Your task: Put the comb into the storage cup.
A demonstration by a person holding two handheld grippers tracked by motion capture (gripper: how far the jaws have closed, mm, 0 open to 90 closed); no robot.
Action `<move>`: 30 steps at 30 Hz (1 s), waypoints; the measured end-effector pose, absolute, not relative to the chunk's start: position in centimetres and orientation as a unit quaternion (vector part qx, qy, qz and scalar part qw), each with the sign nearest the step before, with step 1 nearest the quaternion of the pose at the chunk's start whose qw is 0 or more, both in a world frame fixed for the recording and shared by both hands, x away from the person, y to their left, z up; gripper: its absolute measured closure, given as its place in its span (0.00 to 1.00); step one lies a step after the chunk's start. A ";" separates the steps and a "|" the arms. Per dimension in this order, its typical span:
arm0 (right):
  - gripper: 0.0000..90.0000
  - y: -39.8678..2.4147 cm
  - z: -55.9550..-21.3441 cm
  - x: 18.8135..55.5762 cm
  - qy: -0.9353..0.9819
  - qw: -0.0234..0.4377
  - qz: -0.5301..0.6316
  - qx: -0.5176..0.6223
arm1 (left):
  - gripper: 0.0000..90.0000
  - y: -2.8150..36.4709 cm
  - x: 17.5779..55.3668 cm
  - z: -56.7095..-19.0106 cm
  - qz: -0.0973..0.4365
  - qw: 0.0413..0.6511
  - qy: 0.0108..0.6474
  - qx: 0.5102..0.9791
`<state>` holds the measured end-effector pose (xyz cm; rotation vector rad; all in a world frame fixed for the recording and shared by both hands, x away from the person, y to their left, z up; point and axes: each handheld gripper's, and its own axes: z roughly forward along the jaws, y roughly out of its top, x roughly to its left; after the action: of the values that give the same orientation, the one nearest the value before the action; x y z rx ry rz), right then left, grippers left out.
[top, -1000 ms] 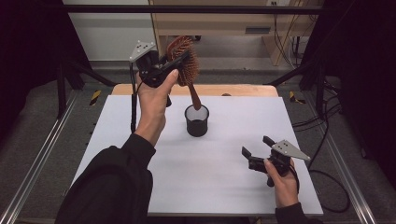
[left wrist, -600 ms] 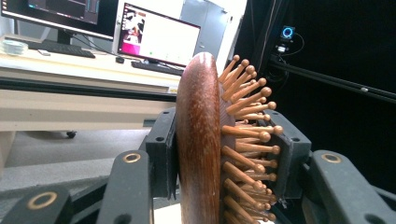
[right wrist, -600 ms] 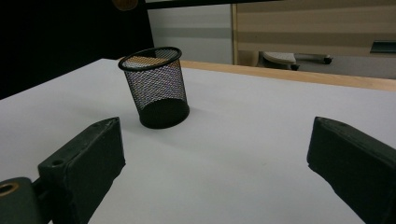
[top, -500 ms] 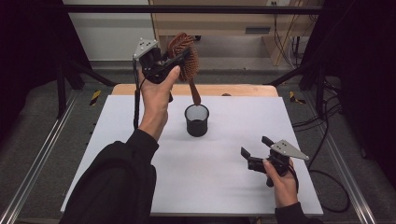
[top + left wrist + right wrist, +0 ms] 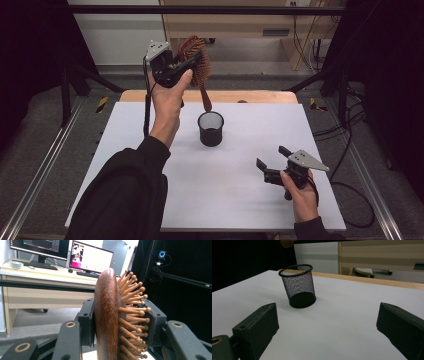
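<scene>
A wooden hairbrush (image 5: 196, 62) with peg bristles is held high above the table's far side, its handle hanging down just over a black mesh cup (image 5: 211, 128). My left gripper (image 5: 186, 64) is shut on the brush head; in the left gripper view the brush (image 5: 107, 317) sits squeezed between both pads, bristles to the right. The mesh cup (image 5: 298, 286) stands upright on the white tabletop (image 5: 235, 175). My right gripper (image 5: 270, 162) rests low at the front right, open with nothing between its fingers, pointing toward the cup.
A wooden table edge (image 5: 250, 96) runs along the back behind the white surface. Metal frame rails (image 5: 45, 165) flank both sides. A desk with monitors (image 5: 90, 258) stands beyond the table. A cable (image 5: 147, 107) hangs from the left gripper.
The left hand has lifted the hairbrush a little higher, so the handle tip now hangs just above the cup instead of dipping into it. The right gripper has stayed put.
</scene>
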<state>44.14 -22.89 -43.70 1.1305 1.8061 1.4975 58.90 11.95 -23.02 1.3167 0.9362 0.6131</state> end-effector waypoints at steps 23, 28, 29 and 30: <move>0.05 -22.5 -43.8 44.0 0.676 0.266 0.549 0.414 | 0.58 12.1 59.3 -24.0 0.274 0.648 0.406 0.583; 0.05 -22.7 -43.9 44.2 0.675 0.264 0.548 0.416 | 0.58 11.8 59.6 -24.3 0.272 0.649 0.403 0.585; 0.05 -22.7 -43.8 44.1 0.675 0.266 0.548 0.416 | 0.58 11.8 59.8 -24.4 0.272 0.649 0.404 0.585; 0.05 -22.7 -43.8 44.1 0.675 0.266 0.548 0.415 | 0.58 11.7 59.9 -24.5 0.270 0.649 0.405 0.585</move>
<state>44.09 -22.69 -43.80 1.1221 1.8233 1.4812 59.88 11.70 -24.52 1.3293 0.9205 0.6138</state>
